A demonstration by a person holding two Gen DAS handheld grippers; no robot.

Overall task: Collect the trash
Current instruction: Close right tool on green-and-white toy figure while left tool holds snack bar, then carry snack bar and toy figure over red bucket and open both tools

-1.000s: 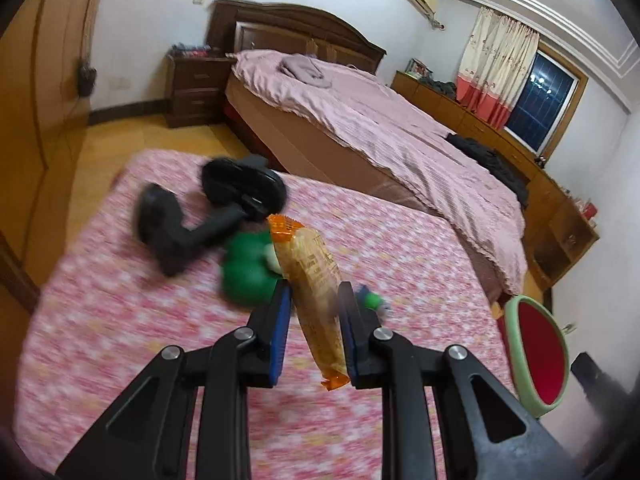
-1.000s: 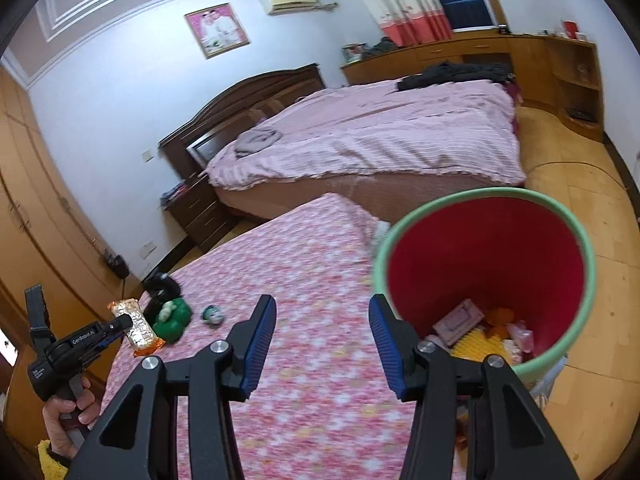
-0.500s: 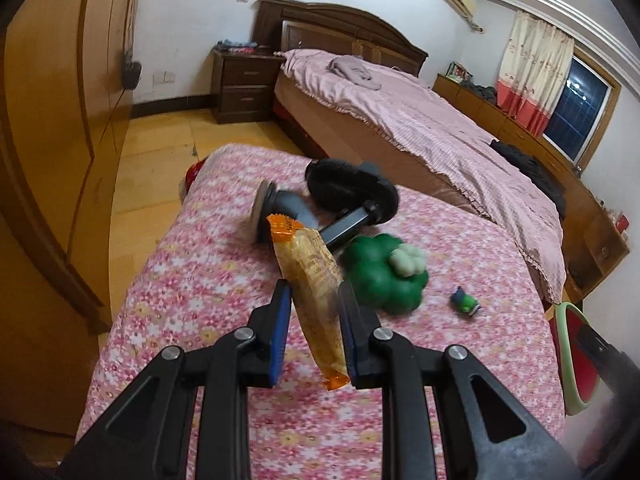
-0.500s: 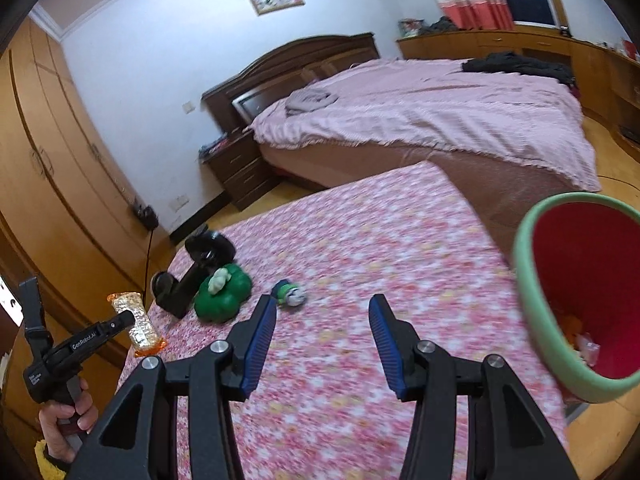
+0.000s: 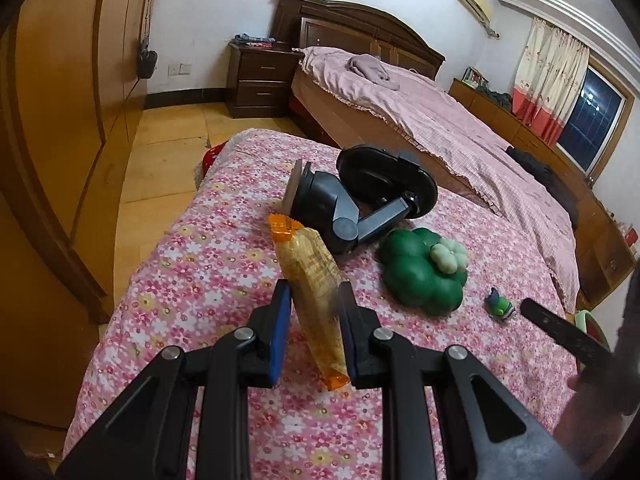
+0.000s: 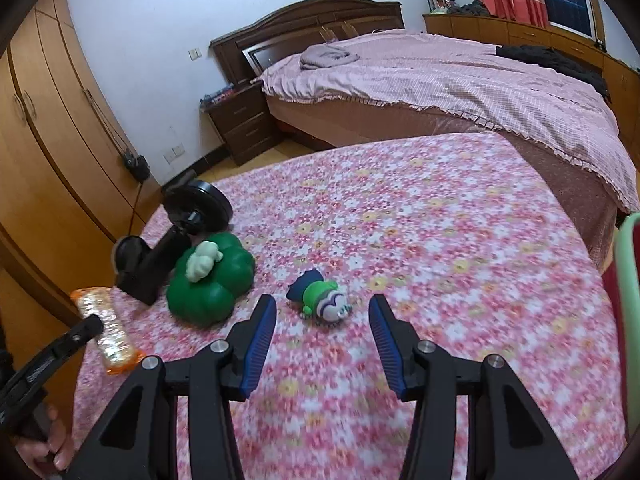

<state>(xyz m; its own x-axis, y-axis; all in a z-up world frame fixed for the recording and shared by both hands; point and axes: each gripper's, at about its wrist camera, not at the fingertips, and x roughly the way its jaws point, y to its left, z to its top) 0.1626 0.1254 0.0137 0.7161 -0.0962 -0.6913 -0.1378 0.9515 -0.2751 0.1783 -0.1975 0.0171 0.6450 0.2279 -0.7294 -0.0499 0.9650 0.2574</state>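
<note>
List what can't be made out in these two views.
- Trash bin: right wrist view, cut off by the right edge; contents unseen.
- Snack packet print: left wrist view, too small and blurred to read.
- Small toy: right wrist view, motion-blurred; details unclear.
- Right gripper: left wrist view, only one finger shows.

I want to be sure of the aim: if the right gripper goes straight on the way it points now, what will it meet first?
Most likely the small green and blue toy. It lies on the flowered cover just ahead of the right gripper, centred between its open jaws. Nothing shows in between, though depth is hard to judge.
</note>
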